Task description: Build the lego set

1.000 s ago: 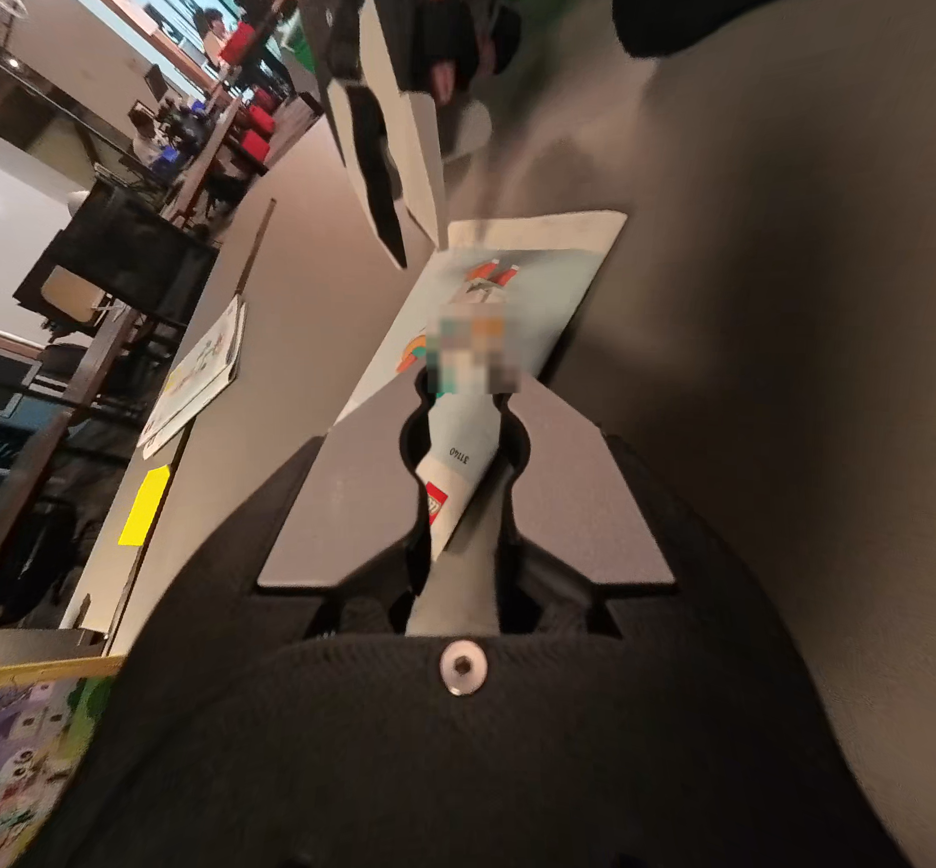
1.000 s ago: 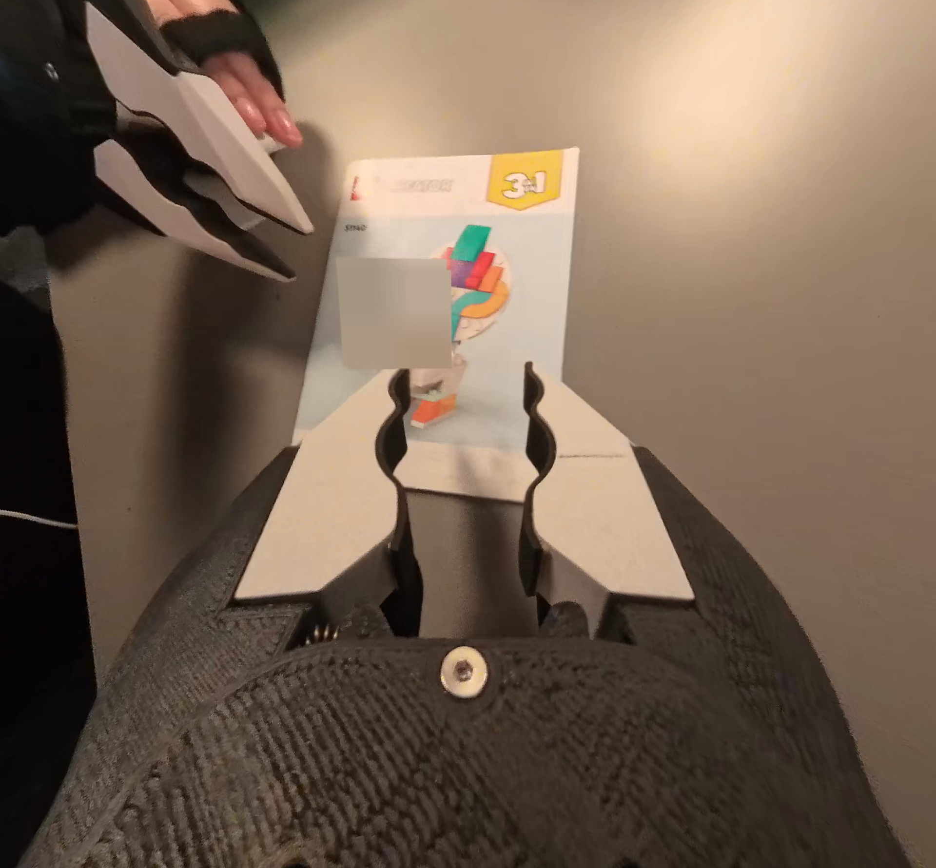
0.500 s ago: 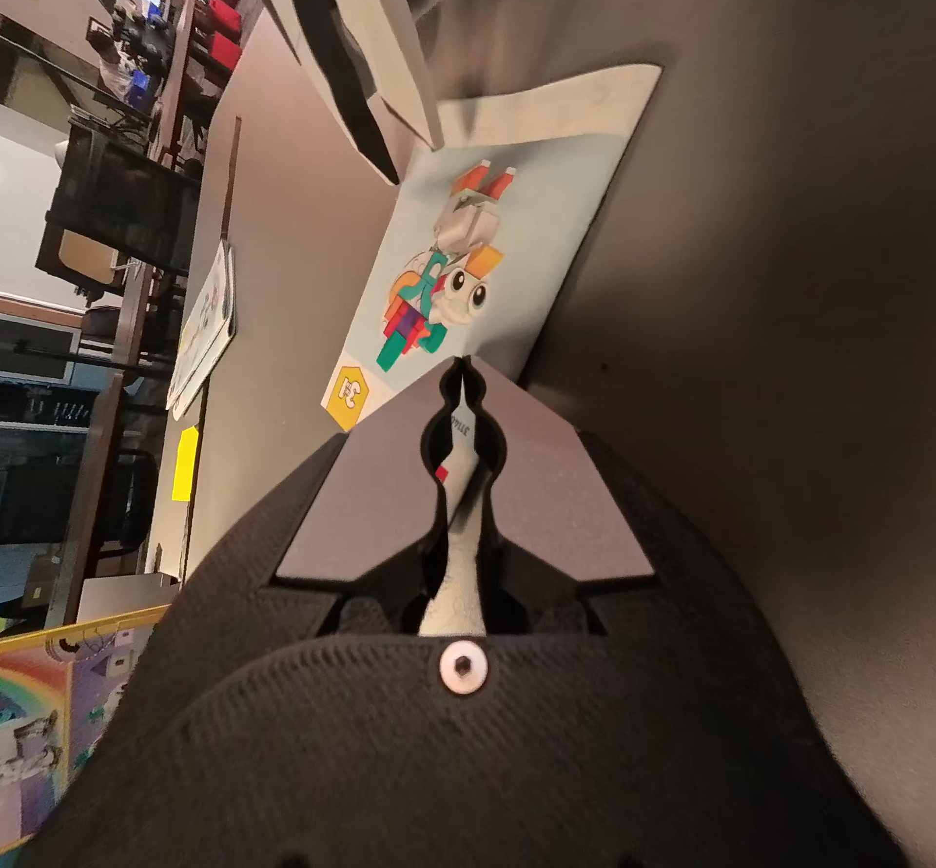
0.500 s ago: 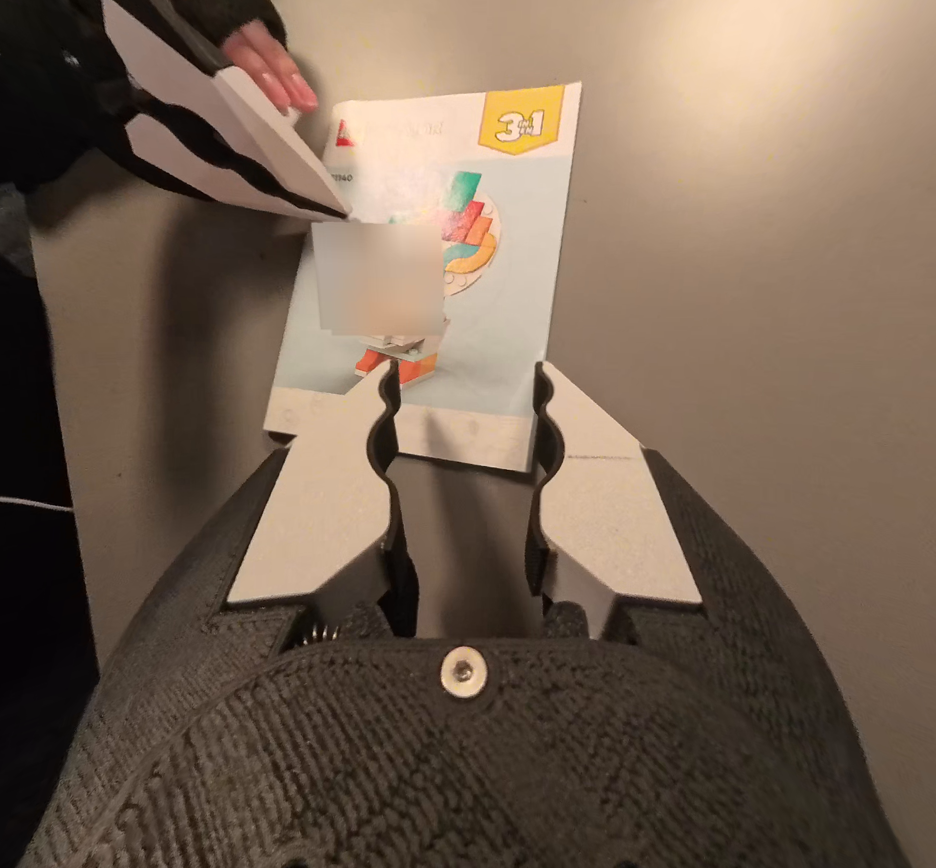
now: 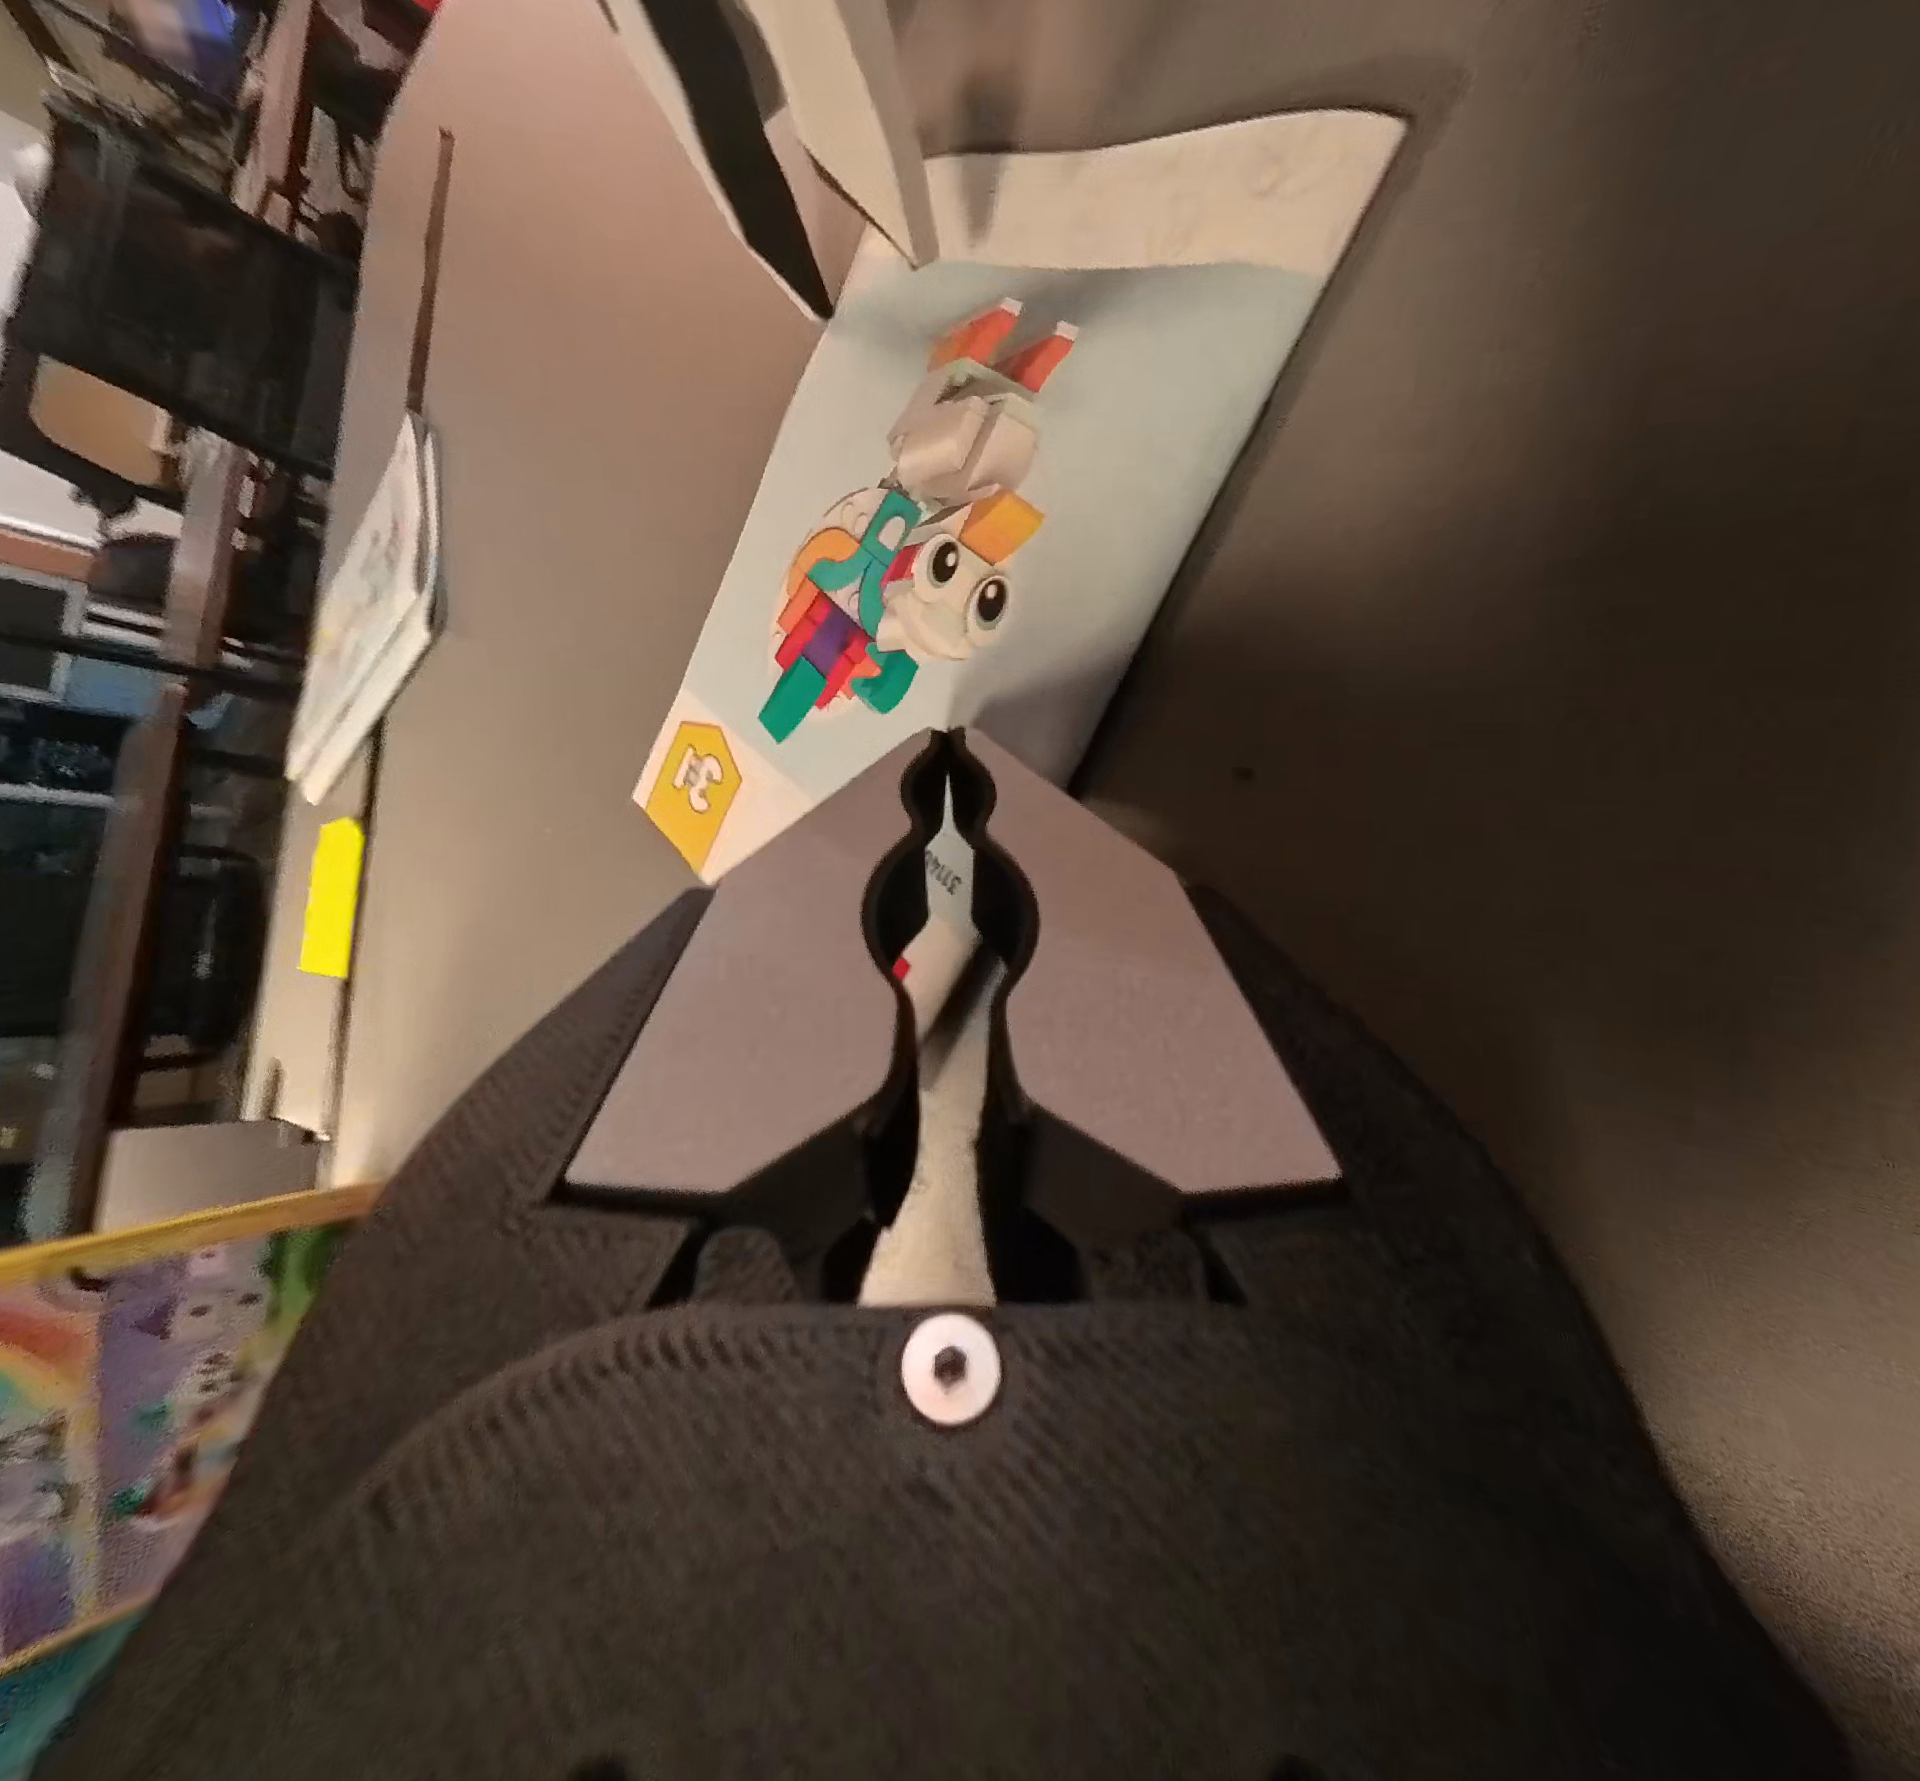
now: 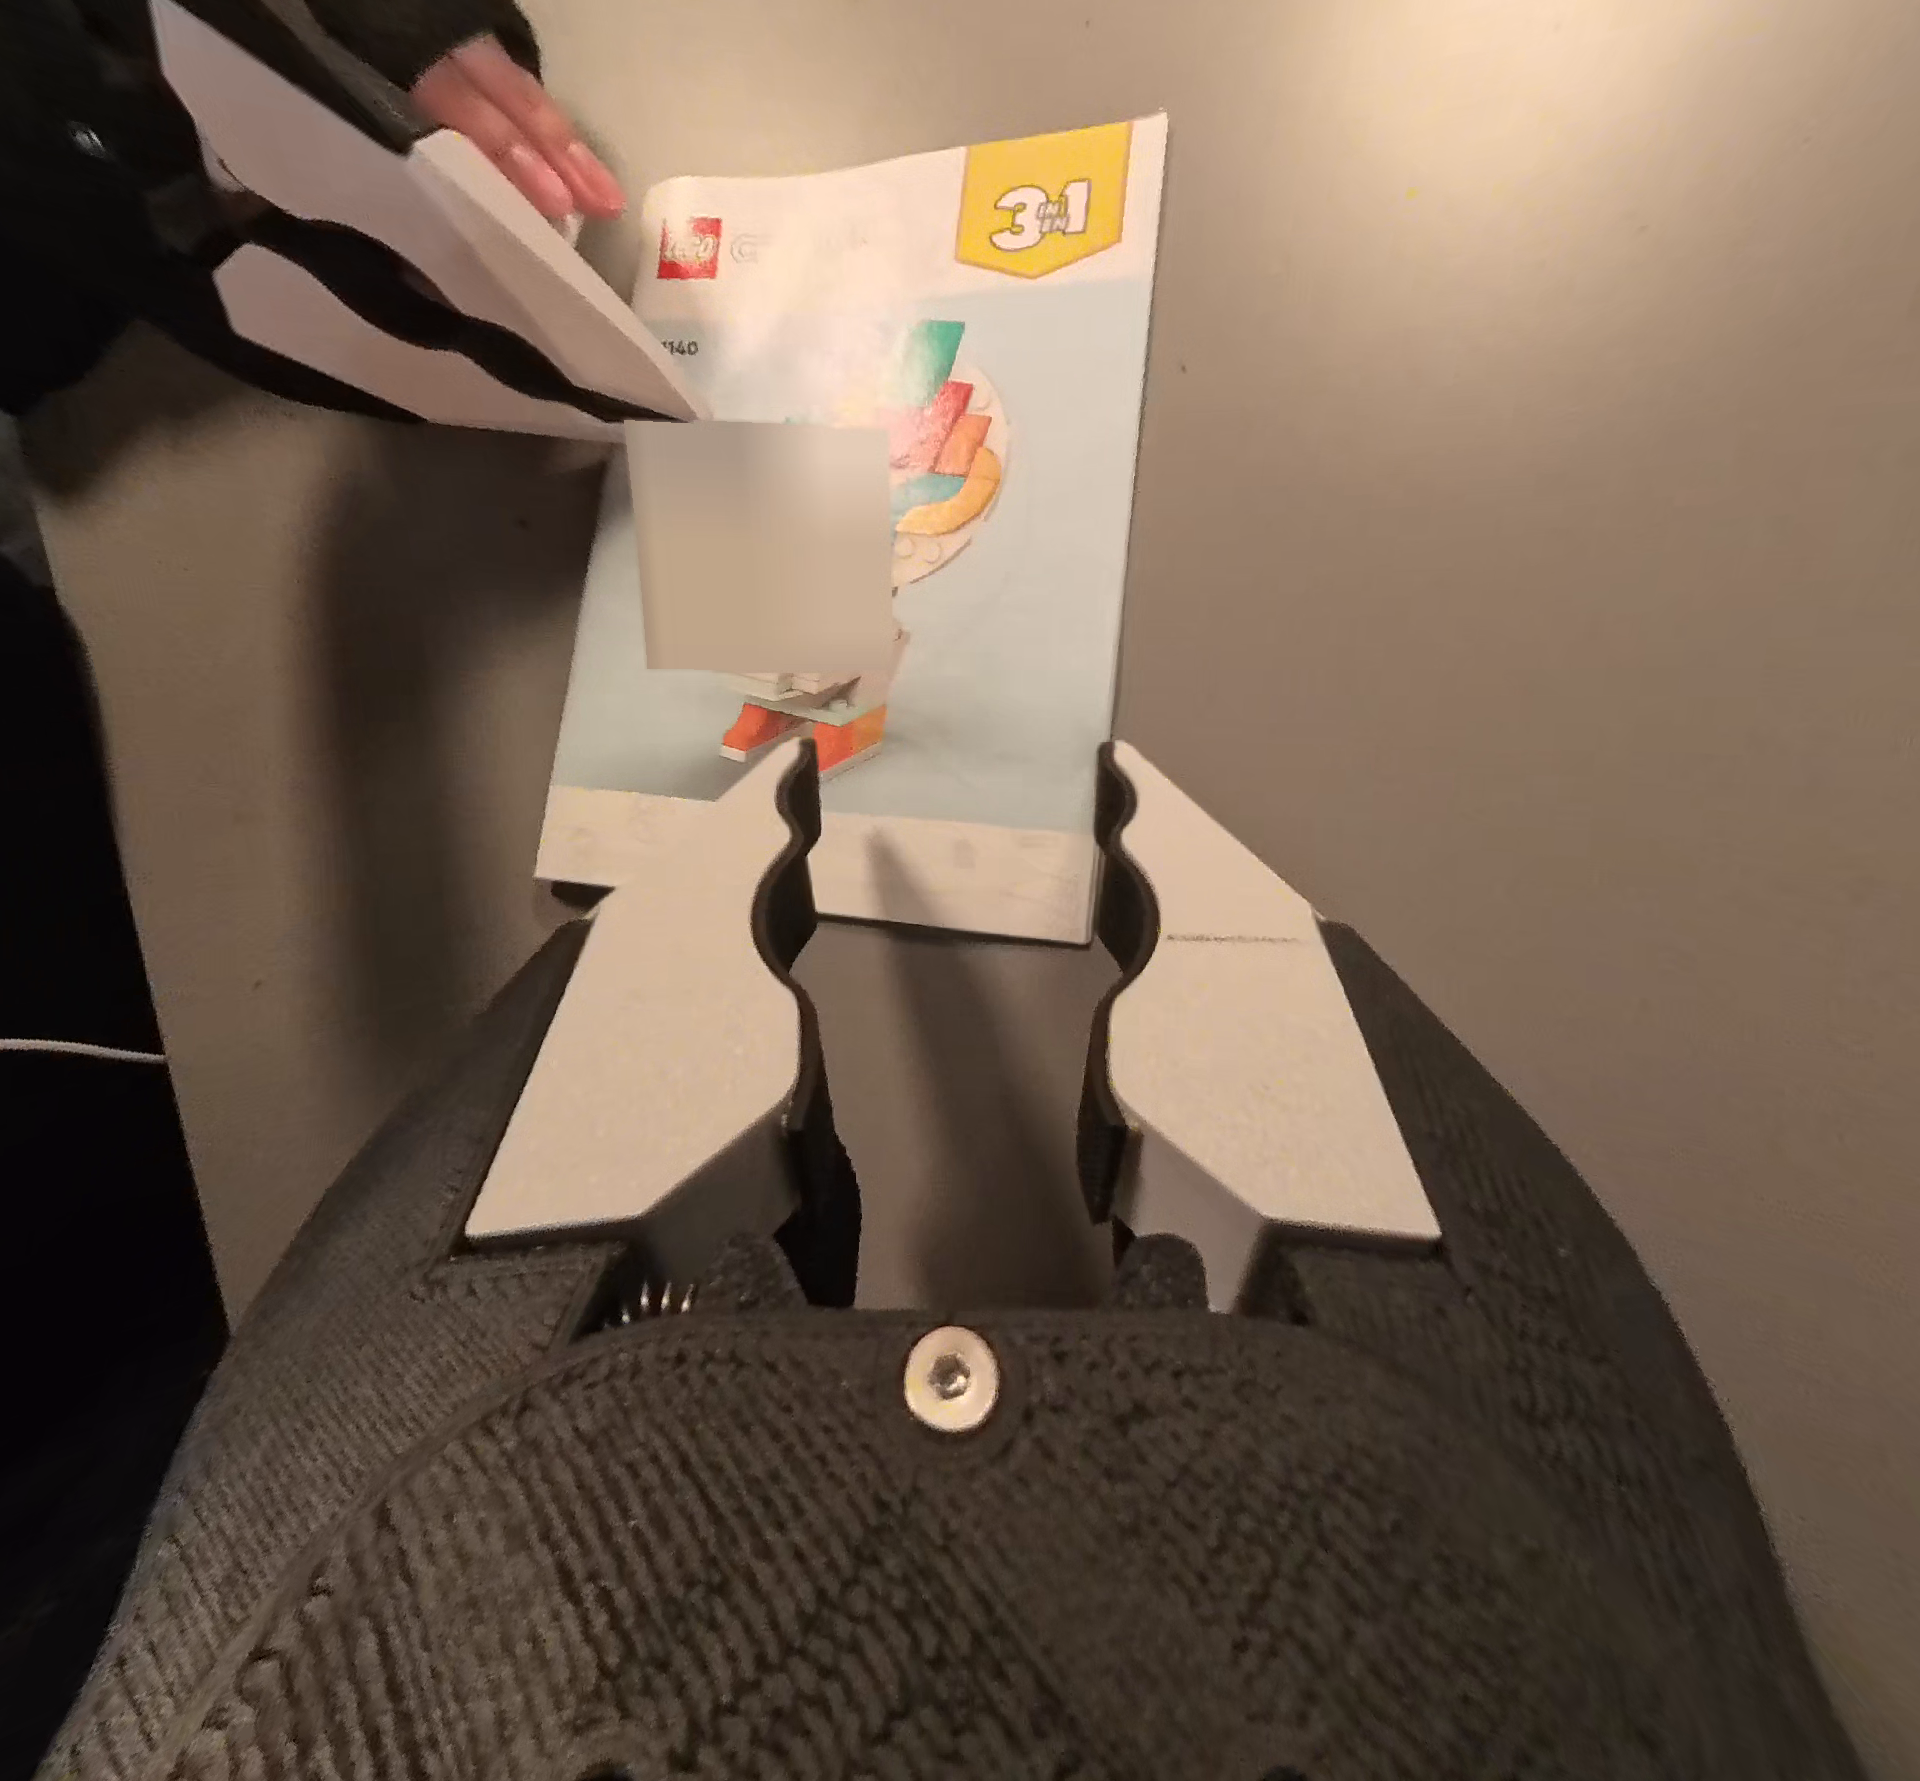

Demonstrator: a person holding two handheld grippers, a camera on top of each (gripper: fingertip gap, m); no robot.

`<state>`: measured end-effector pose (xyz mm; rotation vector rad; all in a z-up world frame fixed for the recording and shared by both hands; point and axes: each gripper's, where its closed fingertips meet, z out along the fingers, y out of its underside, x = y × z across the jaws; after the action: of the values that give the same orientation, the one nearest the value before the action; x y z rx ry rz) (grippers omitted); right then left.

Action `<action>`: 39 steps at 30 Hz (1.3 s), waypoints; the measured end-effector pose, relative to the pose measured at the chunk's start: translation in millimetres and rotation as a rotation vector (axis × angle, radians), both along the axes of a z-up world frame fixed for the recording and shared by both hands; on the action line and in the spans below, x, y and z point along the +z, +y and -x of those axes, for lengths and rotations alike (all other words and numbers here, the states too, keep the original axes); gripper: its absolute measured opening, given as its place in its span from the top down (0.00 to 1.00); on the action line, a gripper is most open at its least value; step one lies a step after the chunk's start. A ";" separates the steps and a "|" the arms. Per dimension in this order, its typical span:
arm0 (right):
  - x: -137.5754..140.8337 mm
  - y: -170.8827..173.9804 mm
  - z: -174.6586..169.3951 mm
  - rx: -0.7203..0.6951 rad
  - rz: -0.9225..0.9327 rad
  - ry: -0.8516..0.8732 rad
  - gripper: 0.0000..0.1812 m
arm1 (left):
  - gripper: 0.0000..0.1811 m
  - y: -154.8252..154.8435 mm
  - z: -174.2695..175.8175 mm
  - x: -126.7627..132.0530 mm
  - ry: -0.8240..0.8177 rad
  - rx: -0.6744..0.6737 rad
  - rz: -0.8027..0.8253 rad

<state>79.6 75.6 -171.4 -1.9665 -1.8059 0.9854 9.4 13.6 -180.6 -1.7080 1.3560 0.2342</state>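
Note:
A Lego instruction booklet (image 6: 1018, 588) with a pale blue cover lies on the grey table (image 6: 1455, 588). My left gripper (image 5: 945, 744) is shut on the booklet's (image 5: 1091, 443) side edge, which shows between its jaws. In the right wrist view the left gripper (image 6: 665, 412) comes in from the upper left, and the cover's near corner curls up a little. My right gripper (image 6: 956, 775) is open and empty, its fingertips just over the booklet's bottom edge. It also shows at the top of the left wrist view (image 5: 868, 282).
A hand in a black fingerless glove (image 6: 499, 121) holds the left gripper. A second booklet (image 5: 374, 588) and a yellow note (image 5: 330, 895) lie near the table's far edge. A colourful Lego box (image 5: 104, 1368) sits beside me, with shelves and desks beyond. There is about 10 cm between the tips of the two grippers.
My left gripper has moved in from beside the booklet onto its side edge and shut on it. My right gripper has stayed open and drawn back slightly toward the booklet's bottom edge.

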 end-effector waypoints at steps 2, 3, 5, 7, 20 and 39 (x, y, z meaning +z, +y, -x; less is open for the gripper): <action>0.3 0.0 -0.1 -0.003 0.007 -0.001 0.72 | 1.00 0.1 0.2 -0.1 -0.042 0.024 0.044; 0.6 0.1 -0.8 -0.006 0.017 0.001 0.72 | 1.00 0.0 0.2 -0.1 -0.047 0.025 0.049; 2.5 -0.9 -2.2 -0.006 0.042 0.013 0.74 | 1.00 0.0 0.3 0.0 -0.039 0.023 0.041; 12.4 -10.5 0.5 0.031 0.102 0.072 0.81 | 1.00 0.3 0.2 -0.1 -0.028 0.022 0.029; -0.4 3.2 -2.5 -0.013 -0.020 -0.010 0.73 | 1.00 0.3 0.4 -0.5 -0.009 0.021 0.009; 2.0 -23.8 6.3 0.101 0.095 0.019 0.82 | 1.00 0.5 0.0 -0.5 -0.008 0.022 0.009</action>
<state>73.4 51.8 -169.4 -1.9293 -1.8974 1.1369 9.4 14.1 -181.1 -1.7303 1.3353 0.2333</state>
